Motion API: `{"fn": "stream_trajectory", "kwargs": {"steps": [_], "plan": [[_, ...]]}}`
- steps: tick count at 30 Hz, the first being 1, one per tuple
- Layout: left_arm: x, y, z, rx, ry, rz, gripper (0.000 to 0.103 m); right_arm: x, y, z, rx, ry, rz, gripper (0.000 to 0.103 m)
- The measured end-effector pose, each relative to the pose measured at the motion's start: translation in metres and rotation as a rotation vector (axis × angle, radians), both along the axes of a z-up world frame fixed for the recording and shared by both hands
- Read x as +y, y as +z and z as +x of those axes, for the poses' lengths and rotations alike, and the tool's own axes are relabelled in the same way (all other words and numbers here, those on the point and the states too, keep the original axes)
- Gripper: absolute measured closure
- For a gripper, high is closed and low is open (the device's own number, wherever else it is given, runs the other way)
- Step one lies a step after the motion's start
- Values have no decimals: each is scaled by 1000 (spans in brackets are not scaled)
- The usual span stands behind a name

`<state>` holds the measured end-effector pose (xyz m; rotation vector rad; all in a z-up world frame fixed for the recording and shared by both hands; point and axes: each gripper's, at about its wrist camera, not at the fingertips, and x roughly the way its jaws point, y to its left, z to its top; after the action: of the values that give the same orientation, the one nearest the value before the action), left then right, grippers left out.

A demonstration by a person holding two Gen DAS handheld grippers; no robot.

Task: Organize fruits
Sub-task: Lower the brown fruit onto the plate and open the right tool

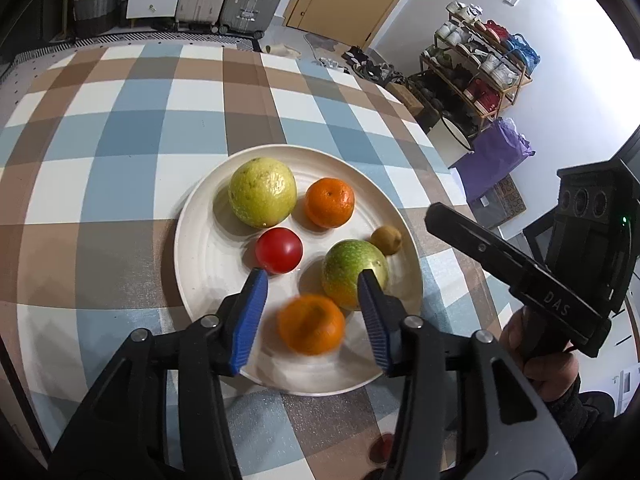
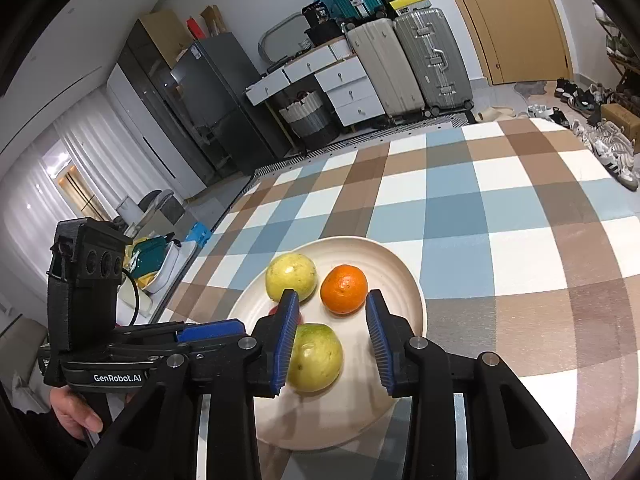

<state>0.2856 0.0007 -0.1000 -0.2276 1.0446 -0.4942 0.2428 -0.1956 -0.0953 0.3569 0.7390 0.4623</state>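
A white plate (image 1: 200, 248) on the checked tablecloth holds a yellow-green guava (image 1: 262, 192), an orange (image 1: 330, 202), a red tomato (image 1: 279, 250), a green guava (image 1: 352, 272), a small kiwi (image 1: 387, 240) and a blurred orange (image 1: 311, 324). My left gripper (image 1: 312, 280) is open above the plate, the blurred orange lying between its fingers, untouched. My right gripper (image 2: 332, 300) is open over the same plate (image 2: 404, 280), with the green guava (image 2: 316, 356) by its left finger, the orange (image 2: 344, 289) and yellow-green guava (image 2: 291, 277) beyond.
The right gripper's body (image 1: 560, 280) hangs at the plate's right side in the left wrist view; the left gripper's body (image 2: 120, 340) sits left of the plate in the right wrist view. The table's left edge (image 2: 208, 240) is near. Suitcases (image 2: 408, 64) stand behind.
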Motion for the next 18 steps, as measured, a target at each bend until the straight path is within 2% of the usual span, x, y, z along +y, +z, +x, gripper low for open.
{"fn": "stream_trajectory", "kwargs": {"steps": [18], "plan": [[8,35,-51,-78,19,17,58,2,28,-46,-73,3,-3,62]]}}
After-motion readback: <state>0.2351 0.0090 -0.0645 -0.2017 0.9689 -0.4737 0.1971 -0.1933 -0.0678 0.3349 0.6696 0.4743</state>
